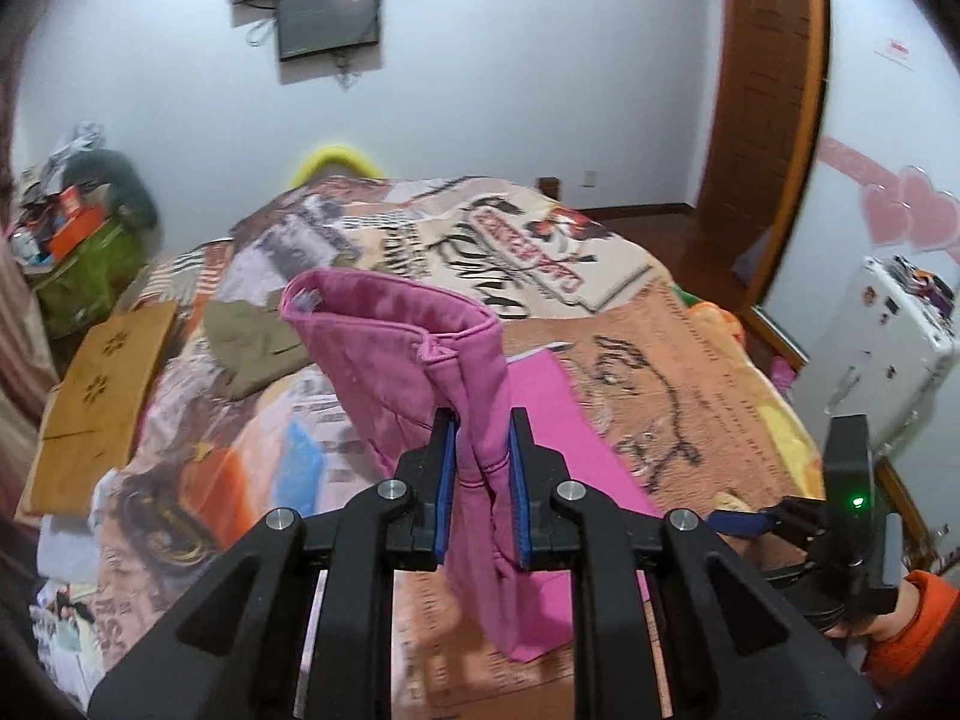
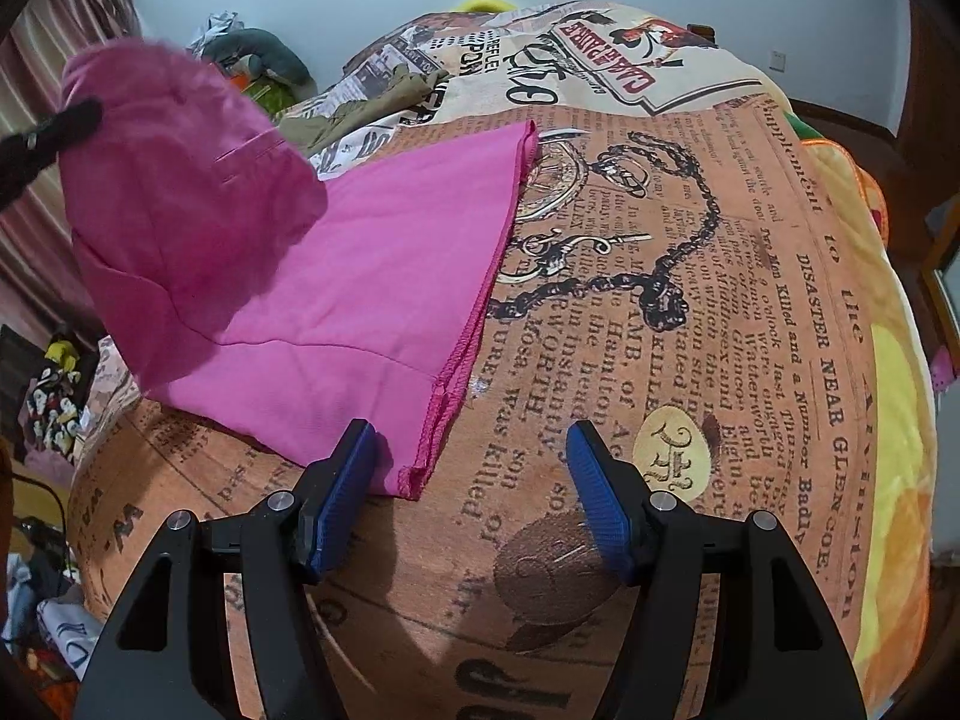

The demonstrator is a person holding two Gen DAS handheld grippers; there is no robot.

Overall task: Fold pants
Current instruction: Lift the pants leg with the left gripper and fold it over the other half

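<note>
In the left wrist view, the left gripper [image 1: 480, 450] pinches the waist end of the pink pants [image 1: 396, 336] above the bed [image 1: 690, 360]. In the right wrist view, the right gripper [image 2: 471, 480] stands open, empty, beside the leg hem near the bed's front edge. I judge the fold has begun; next the lifted end must go over to the hem.
</note>
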